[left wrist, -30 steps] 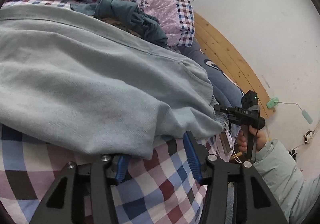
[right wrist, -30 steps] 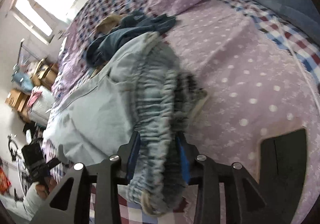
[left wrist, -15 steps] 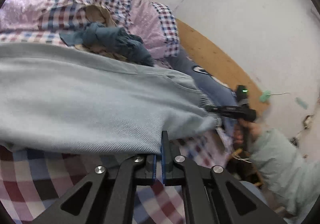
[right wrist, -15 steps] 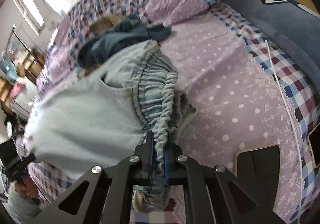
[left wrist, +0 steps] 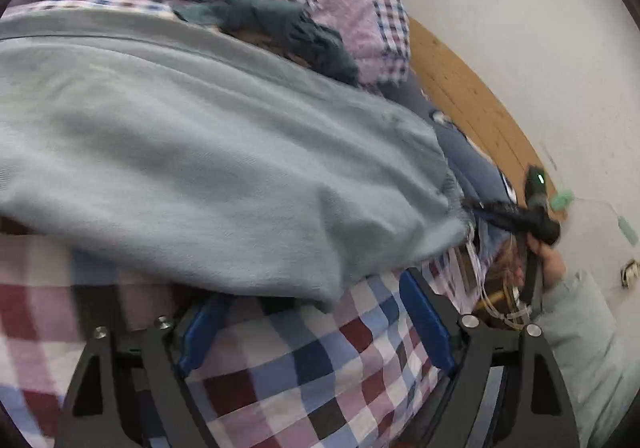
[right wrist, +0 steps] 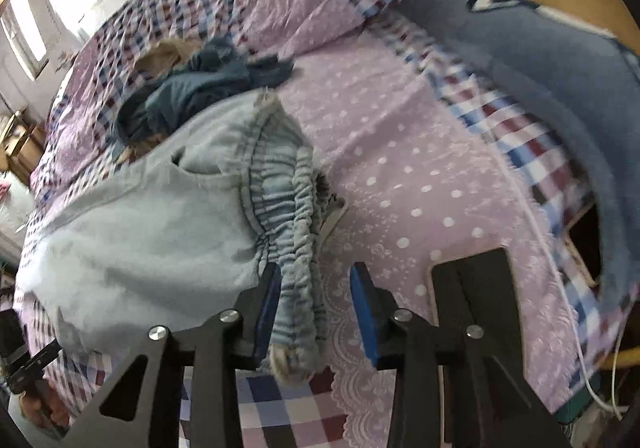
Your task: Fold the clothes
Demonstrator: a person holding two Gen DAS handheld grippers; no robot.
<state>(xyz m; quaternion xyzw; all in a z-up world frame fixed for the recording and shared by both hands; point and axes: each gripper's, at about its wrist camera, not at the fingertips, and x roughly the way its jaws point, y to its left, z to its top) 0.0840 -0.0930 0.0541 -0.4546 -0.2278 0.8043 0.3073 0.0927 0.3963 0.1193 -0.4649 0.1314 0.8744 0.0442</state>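
Observation:
Light blue trousers [left wrist: 208,168] lie spread across the bed, their gathered elastic waistband [right wrist: 288,200] toward the pillow end. My left gripper [left wrist: 312,324] is open just below the trousers' lower edge, and the cloth overhangs the gap without being pinched. My right gripper [right wrist: 316,314] is open too. The waistband's end lies loose between its fingers, resting against the left blue pad [right wrist: 266,312]. In the left wrist view a hand holds the right gripper [left wrist: 516,216] at the waistband corner.
A dark blue garment [right wrist: 200,88] is heaped with a tan one beyond the trousers. A navy pillow [right wrist: 560,68] and a wooden headboard [left wrist: 472,104] lie at the bed's head. A white cable [right wrist: 560,248] runs along the purple dotted sheet [right wrist: 400,152].
Both grippers were open a second ago and shut on the trousers half a second ago. Now both have opened and let go, and the cloth rests on the bed.

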